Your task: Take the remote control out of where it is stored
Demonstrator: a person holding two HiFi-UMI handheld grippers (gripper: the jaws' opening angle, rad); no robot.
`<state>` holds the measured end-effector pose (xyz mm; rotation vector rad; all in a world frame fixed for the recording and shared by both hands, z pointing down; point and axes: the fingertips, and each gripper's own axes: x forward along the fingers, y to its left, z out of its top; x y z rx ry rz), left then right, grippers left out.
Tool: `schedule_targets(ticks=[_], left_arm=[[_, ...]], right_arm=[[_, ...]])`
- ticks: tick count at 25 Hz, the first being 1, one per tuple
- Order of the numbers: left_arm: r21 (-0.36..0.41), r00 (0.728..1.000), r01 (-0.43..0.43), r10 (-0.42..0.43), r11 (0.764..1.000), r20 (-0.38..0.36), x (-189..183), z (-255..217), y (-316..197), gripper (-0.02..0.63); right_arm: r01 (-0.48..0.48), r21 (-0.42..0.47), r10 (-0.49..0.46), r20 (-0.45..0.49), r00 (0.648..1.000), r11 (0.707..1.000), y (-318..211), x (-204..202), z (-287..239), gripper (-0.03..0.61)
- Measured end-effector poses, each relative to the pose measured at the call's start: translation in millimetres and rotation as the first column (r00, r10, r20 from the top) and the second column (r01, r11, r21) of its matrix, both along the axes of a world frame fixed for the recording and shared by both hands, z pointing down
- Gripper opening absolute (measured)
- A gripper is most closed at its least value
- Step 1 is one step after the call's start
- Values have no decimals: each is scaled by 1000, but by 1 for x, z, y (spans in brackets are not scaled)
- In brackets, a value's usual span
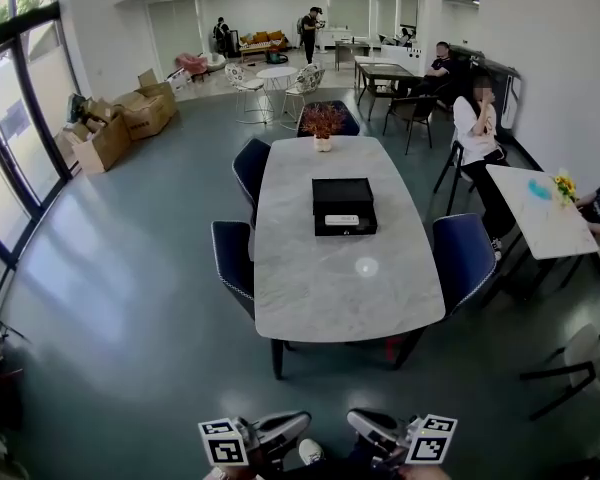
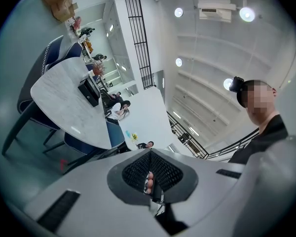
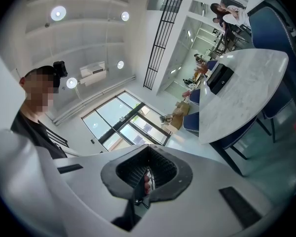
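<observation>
The marble bench stands well ahead of both sets of jaws. A black box lies open near the bench's middle, well apart from the jaws. The remote control lies inside the box, on the side nearer the jaws. The left gripper and right gripper both have their jaws pressed together, with nothing between them.

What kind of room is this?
Probably an office lounge or café-style common room: a white marble-topped table with dark blue padded chairs, and brown cardboard boxes near tall windows.
</observation>
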<state>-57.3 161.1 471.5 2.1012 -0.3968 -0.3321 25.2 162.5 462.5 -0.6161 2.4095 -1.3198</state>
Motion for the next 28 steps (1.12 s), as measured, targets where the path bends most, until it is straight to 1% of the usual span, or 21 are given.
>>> schedule_targets(ticks=[7,12,17,21,24,28], left_arm=[[-3,1000,24,-24,1000,-14,-13,-5,0,8],[-1,999,51,-51,999,-11,-25,-2,-2,8],[-13,997,72,-72,997,-10,-28,0,-9,8],[-19,995,96,-96,995,1,-33,3,-21,8],[-23,993,121,-120,992,17,-35,5,-33,8],[-19,989,147,-147,989,13,-26,5,-61,8]], right_arm=[[13,7,-12,-15,1000,1000,-7,-9,-8,8],[24,30,-23,-26,999,999,-17,-15,-11,8],[19,37,-18,-32,999,999,-34,-11,-12,8],[16,30,-15,-26,1000,999,-54,-7,-9,8],[32,22,-31,-20,999,999,-70,-6,-8,8],[64,24,-63,-18,998,998,-103,-1,-6,8]])
